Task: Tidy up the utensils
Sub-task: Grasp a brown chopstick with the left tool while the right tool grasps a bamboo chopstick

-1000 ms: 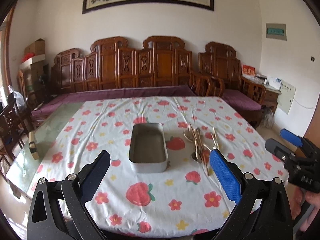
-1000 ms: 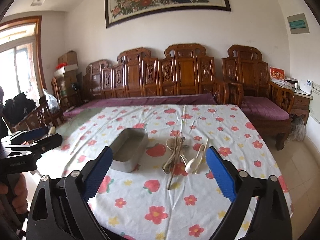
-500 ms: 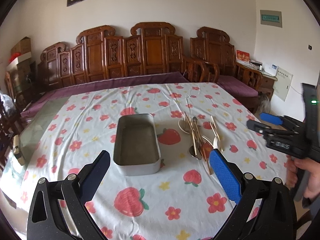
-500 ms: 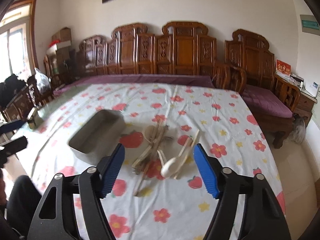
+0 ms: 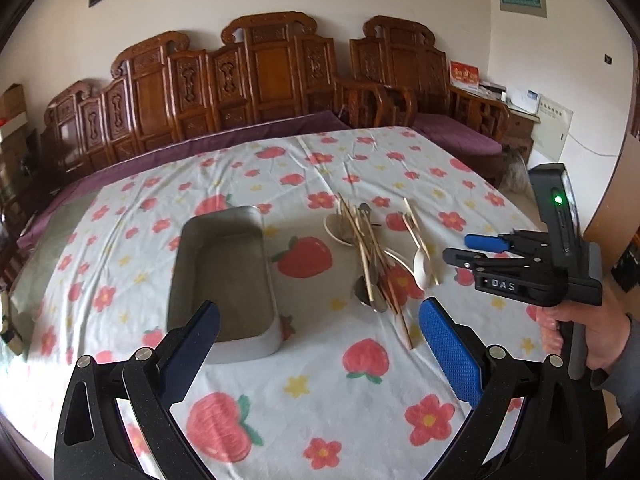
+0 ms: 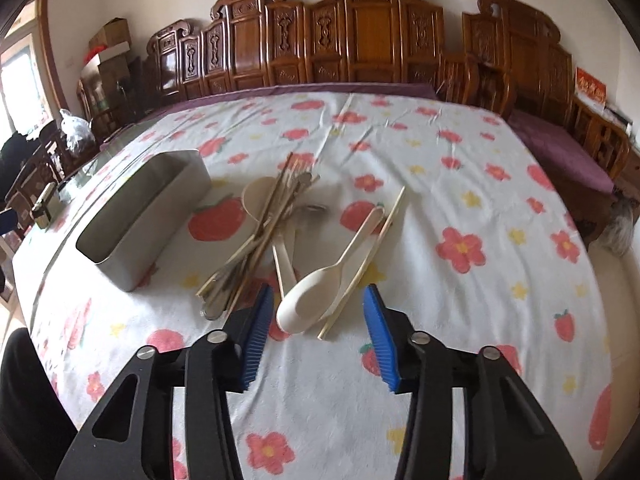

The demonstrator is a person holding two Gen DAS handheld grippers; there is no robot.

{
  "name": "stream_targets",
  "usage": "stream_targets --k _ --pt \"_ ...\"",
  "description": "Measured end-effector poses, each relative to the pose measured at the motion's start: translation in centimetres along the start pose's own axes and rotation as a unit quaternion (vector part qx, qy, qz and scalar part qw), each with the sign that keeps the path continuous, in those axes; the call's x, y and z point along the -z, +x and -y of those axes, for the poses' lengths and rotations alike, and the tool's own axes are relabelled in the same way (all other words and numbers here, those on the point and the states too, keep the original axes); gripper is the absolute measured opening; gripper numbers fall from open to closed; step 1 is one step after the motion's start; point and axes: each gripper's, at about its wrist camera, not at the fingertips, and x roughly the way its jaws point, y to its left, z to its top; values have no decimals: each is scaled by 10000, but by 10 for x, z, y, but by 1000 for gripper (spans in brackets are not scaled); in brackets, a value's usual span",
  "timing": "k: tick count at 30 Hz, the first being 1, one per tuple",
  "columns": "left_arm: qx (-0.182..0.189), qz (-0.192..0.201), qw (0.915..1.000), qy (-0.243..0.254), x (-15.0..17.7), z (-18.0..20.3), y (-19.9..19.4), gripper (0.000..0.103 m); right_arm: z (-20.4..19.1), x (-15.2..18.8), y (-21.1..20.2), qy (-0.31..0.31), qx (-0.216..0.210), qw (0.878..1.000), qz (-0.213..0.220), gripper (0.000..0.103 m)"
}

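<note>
The right claw [image 6: 316, 320] hangs low over the table [image 6: 500, 248], half open and holding nothing, with the bowl of the cream spoon [image 6: 308, 300] just in front of its blue pads. The left claw [image 5: 316, 356] is wide and empty, near the metal tray [image 5: 224, 272], which is also empty.

I think the danger is the single chopstick [image 6: 362, 264] that lies against the spoon: the claw may take both, or push the spoon away on the loose cloth. The heap of chopsticks and spoons [image 6: 264, 232] lies between this spoon and the tray, so a low carry could scatter it. A wooden bench [image 6: 360, 40] stands behind the table, well apart.
</note>
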Motion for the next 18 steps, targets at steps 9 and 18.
stream_targets --k 9,18 --pt "13 -226 9995 215 -11 14 43 90 34 -18 55 562 109 9972 -478 33" --pt "128 -654 9976 175 -17 14 88 78 38 -26 88 582 405 9935 -892 24"
